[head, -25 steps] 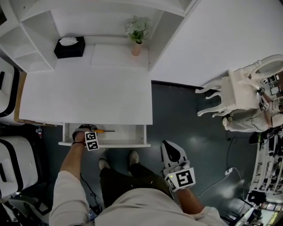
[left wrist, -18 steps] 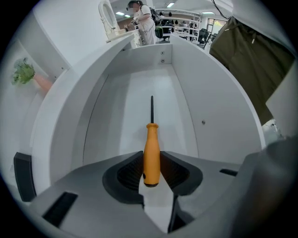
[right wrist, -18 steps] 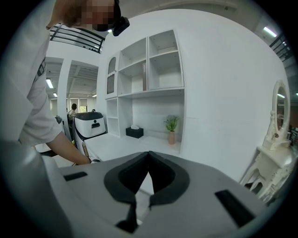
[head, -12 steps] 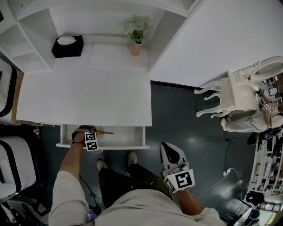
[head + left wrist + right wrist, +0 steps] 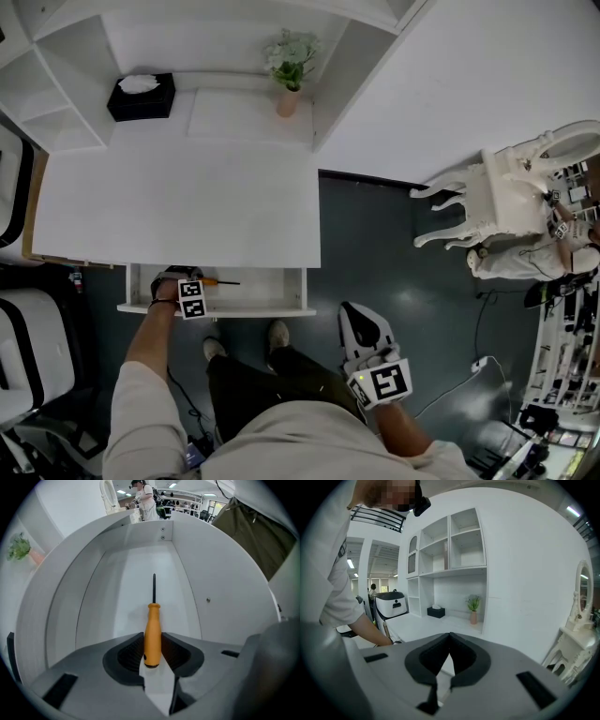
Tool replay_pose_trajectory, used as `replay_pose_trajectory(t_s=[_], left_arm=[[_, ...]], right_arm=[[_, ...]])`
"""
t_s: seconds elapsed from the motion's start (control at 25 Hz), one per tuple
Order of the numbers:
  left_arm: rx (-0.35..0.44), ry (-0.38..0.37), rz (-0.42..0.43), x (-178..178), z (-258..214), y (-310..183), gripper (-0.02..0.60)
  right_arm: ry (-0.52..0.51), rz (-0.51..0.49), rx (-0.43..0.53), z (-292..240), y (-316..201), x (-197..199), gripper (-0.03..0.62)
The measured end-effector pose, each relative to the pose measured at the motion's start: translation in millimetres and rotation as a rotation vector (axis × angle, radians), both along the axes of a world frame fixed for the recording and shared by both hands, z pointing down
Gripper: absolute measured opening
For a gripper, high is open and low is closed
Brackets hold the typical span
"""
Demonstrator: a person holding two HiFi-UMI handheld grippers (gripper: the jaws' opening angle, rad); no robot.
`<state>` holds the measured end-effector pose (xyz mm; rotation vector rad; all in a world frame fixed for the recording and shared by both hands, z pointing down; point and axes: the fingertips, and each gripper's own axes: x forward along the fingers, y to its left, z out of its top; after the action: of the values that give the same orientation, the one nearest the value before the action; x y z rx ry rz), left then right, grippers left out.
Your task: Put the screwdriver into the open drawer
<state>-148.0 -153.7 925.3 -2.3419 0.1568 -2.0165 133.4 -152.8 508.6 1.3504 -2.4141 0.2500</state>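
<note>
The screwdriver (image 5: pixel 219 280) has an orange handle (image 5: pixel 153 632) and a thin dark shaft. It lies along the white open drawer (image 5: pixel 272 292) under the desk front, its tip pointing to the right in the head view. My left gripper (image 5: pixel 191 278) reaches down into the drawer's left part and its jaws are shut on the handle, as the left gripper view (image 5: pixel 153 645) shows. The drawer's floor and walls (image 5: pixel 93 590) are otherwise bare. My right gripper (image 5: pixel 360 319) hangs to the right of the drawer over the dark floor, shut with nothing in it (image 5: pixel 450 644).
A white desk (image 5: pixel 178 202) with shelving stands above the drawer. It carries a black tissue box (image 5: pixel 141 97) and a small potted plant (image 5: pixel 289 75). A white chair (image 5: pixel 492 202) stands at the right and white seats (image 5: pixel 28 337) at the left. The person's feet (image 5: pixel 246 342) are below the drawer.
</note>
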Motion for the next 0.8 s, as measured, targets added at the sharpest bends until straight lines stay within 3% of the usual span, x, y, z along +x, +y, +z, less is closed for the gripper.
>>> replay_pose_trajectory(t_s=[0.8], left_arm=[[0.023, 0.018, -0.010, 6.2, -30.6, 1.7, 0.121]], right_arm=[[-0.034, -0.035, 0.021, -10.6, -3.4, -8.8, 0.003]])
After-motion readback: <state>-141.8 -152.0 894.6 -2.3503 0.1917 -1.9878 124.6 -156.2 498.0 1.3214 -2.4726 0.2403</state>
